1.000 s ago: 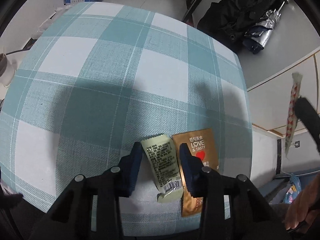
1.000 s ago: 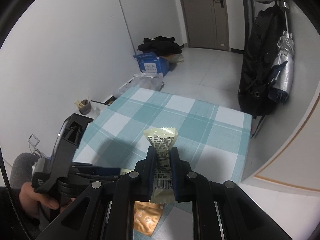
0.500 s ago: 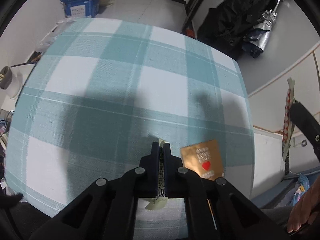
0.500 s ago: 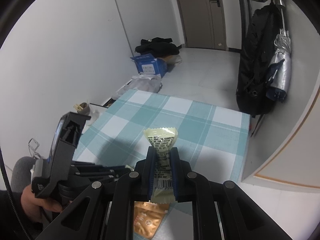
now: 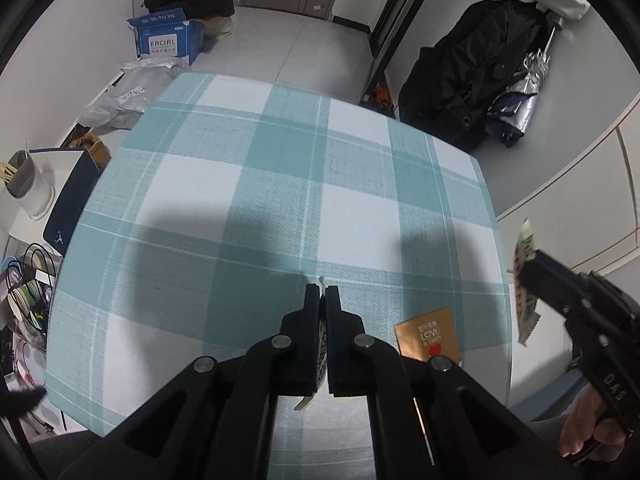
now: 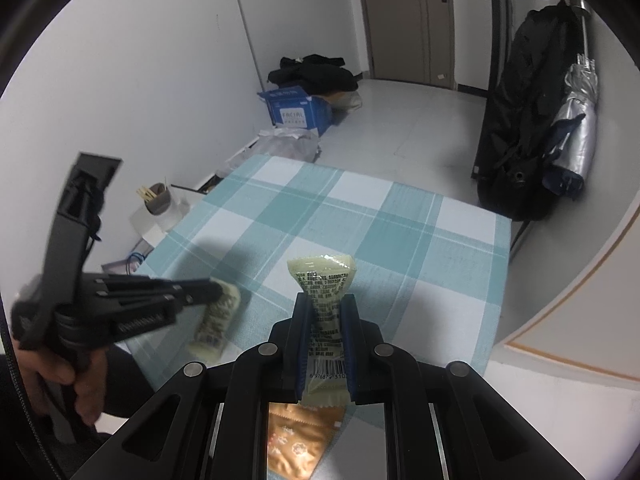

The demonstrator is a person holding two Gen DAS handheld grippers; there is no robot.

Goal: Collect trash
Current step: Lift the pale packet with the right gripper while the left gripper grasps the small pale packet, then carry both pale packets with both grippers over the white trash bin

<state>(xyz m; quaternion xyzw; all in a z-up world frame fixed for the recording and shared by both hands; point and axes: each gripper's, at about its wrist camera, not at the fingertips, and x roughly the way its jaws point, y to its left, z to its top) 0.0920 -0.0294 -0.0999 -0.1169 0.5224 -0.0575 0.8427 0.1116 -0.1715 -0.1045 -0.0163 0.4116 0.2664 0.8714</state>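
My left gripper (image 5: pixel 322 293) is shut on a pale green snack wrapper (image 5: pixel 322 338), seen edge-on between the pads, its tail hanging below. In the right wrist view this wrapper (image 6: pixel 218 316) dangles from the left gripper (image 6: pixel 214 292) above the checked table (image 6: pixel 400 240). My right gripper (image 6: pixel 325 305) is shut on a second pale green wrapper (image 6: pixel 323 280) that stands up past the pads. From the left wrist view the right gripper (image 5: pixel 528 270) hangs beyond the table's right edge. An orange packet (image 5: pixel 429 340) lies flat on the cloth near the front right corner, also under the right gripper (image 6: pixel 300 436).
Beyond the table stand a blue carton (image 5: pixel 168 38), grey plastic bags (image 5: pixel 128 92), and a black coat with a silver umbrella (image 5: pixel 480 76). A cup of sticks (image 5: pixel 20 176) stands left of the table. A hand (image 6: pixel 76 384) holds the left gripper.
The left gripper shut on the pale green wrapper that lay beside the orange packet and lifted it off the cloth. The right gripper kept its wrapper and drifted slightly.
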